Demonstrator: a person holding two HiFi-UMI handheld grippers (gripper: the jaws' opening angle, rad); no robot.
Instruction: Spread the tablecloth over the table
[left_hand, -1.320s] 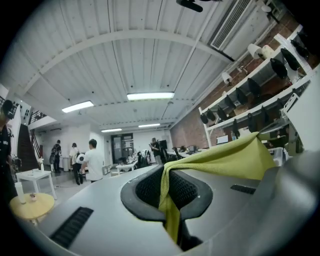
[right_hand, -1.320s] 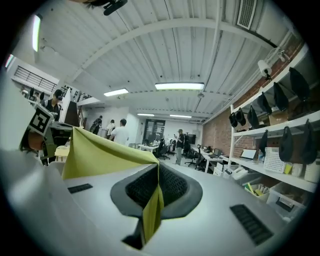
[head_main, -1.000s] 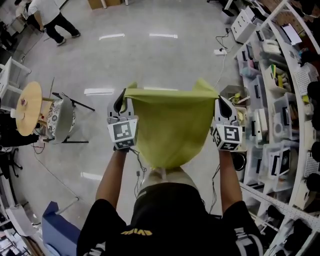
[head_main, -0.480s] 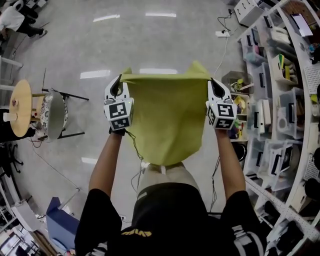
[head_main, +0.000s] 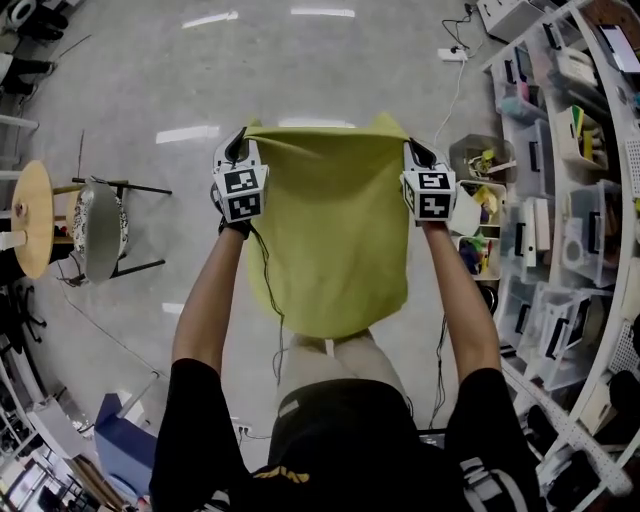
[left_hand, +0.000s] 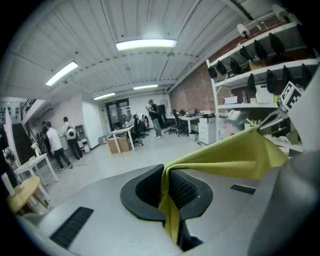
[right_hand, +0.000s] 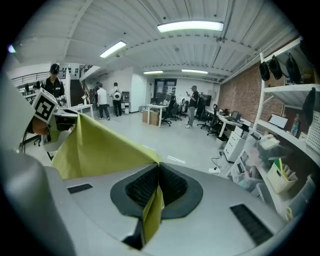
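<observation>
A yellow-green tablecloth (head_main: 330, 230) hangs stretched between my two grippers in front of the person's body. The left gripper (head_main: 240, 150) is shut on the cloth's upper left corner; the right gripper (head_main: 412, 150) is shut on its upper right corner. In the left gripper view the cloth (left_hand: 225, 157) runs out of the shut left gripper (left_hand: 165, 172) toward the right. From the shut right gripper (right_hand: 157, 167) in the right gripper view, the cloth (right_hand: 97, 147) spreads to the left. No table for the cloth shows near the grippers.
Below is a grey polished floor (head_main: 320, 70). A chair (head_main: 100, 230) and a small round wooden table (head_main: 30, 215) stand at the left. Shelves with bins (head_main: 560, 200) line the right side. Desks and several people stand far off (right_hand: 107, 102).
Both grippers have moved up and away in the head view, carrying the tablecloth's top edge forward. The cloth stays taut between them.
</observation>
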